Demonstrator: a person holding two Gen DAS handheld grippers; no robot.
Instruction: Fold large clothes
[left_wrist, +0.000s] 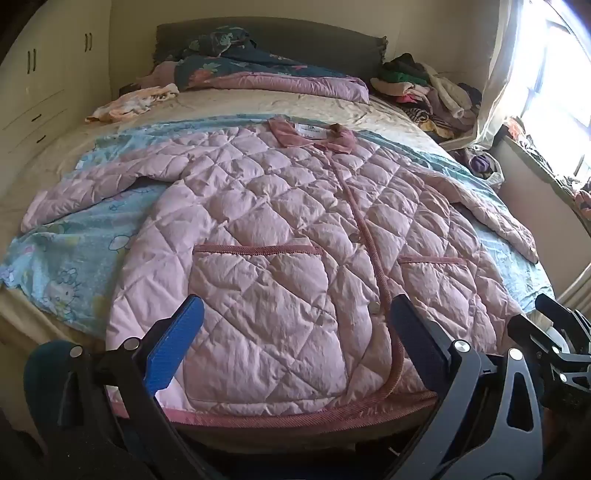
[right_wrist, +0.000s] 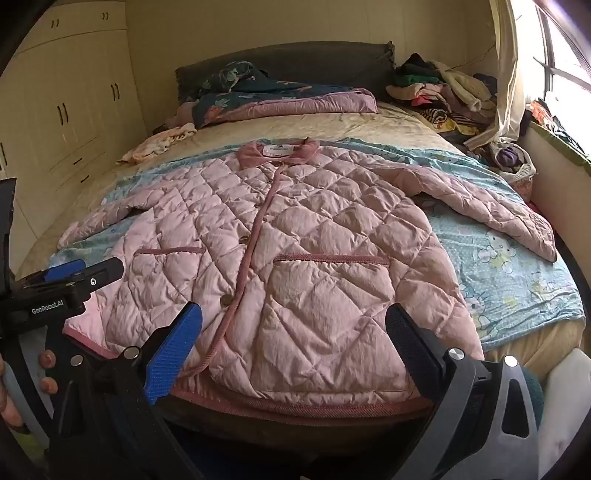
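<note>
A pink quilted jacket (left_wrist: 280, 229) lies flat, front up and buttoned, on a light blue cartoon sheet (left_wrist: 74, 258) on the bed. Both sleeves are spread out to the sides. Its collar points to the headboard and its hem lies at the bed's near edge. The jacket also shows in the right wrist view (right_wrist: 306, 258). My left gripper (left_wrist: 295, 332) is open and empty, just above the hem on the left half. My right gripper (right_wrist: 295, 339) is open and empty, above the hem on the right half.
A folded dark floral and pink quilt (right_wrist: 273, 98) lies at the headboard. A pile of clothes (right_wrist: 443, 92) sits at the far right by the curtain and window. A small pale garment (right_wrist: 159, 144) lies at the far left. Wardrobes (right_wrist: 66, 110) stand at left.
</note>
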